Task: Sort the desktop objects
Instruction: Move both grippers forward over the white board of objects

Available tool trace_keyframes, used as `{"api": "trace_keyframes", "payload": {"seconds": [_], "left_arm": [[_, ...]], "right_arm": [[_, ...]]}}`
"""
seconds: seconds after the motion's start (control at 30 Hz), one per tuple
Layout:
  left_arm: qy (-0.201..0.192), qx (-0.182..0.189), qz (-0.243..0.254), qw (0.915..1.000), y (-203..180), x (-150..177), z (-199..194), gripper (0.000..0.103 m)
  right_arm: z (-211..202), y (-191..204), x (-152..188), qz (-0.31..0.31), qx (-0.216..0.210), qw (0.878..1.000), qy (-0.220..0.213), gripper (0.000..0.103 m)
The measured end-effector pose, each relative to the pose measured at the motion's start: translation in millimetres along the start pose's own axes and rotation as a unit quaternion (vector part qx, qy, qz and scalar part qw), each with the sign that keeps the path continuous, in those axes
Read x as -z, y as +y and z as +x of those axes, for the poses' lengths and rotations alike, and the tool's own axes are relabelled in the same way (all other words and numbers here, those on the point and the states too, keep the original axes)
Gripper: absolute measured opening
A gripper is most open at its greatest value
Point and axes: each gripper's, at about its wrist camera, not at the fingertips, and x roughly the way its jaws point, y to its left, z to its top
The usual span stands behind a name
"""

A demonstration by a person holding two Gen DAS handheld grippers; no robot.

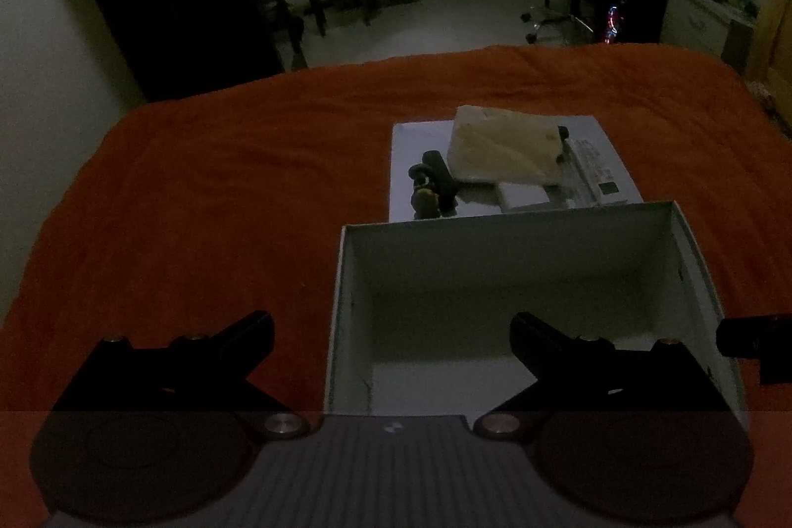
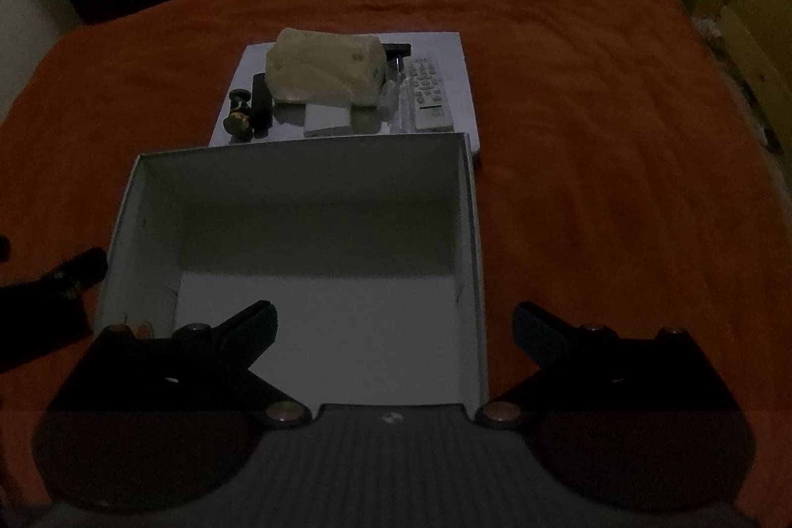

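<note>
An open white box (image 2: 297, 201) sits on the orange cloth (image 2: 594, 132) covering the worktop, its long axis running away from the cameras. Just beyond its far wall lies a flat white sheet (image 2: 445, 43) carrying the things to sort. A cream pouch (image 2: 324, 65) lies across the sheet, long axis left to right. A remote control (image 2: 429, 95) lies lengthwise, pointing away. A dark stick-shaped thing (image 2: 261, 97) also points away, with a small figurine (image 2: 238, 117) just beside it on the left.

The left tongs (image 1: 391, 330) hover over the box's near left corner, spread wide and holding nothing. The right tongs (image 2: 393, 320) hover over the box's near right corner, likewise wide apart and empty, both aimed forward and tilted downward.
</note>
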Motion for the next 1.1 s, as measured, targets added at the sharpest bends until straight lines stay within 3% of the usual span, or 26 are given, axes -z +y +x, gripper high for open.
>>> {"api": "trace_keyframes", "payload": {"seconds": [0.3,0.37,0.47,0.73,0.97,1.03,1.1], "left_arm": [[0.036,-0.014,-0.014,0.9991,12,-26,-3,0.103],[0.049,-0.028,-0.001,0.9984,-16,-47,9,0.103],[0.039,-0.024,0.002,0.9989,-27,-71,21,0.103],[0.013,0.009,-0.020,0.9997,10,-79,26,0.103],[0.009,0.014,-0.015,0.9998,7,-110,62,0.103],[0.009,0.021,-0.022,0.9995,9,-119,74,0.103],[0.008,0.032,-0.039,0.9987,13,-128,86,0.103]], "right_arm": [[0,-9,-20,0.006,0.014,1.000,-0.007,0.103],[4,-13,-28,0.007,0.022,1.000,-0.009,0.103],[11,-24,-30,0.012,0.023,1.000,-0.011,0.103],[24,-25,-65,0.014,0.012,1.000,-0.015,0.103],[33,-27,-109,0.015,-0.011,1.000,-0.015,0.103],[44,-23,-129,-0.003,-0.002,1.000,0.000,0.103],[54,-23,-145,-0.012,-0.023,1.000,0.014,0.103]]}}
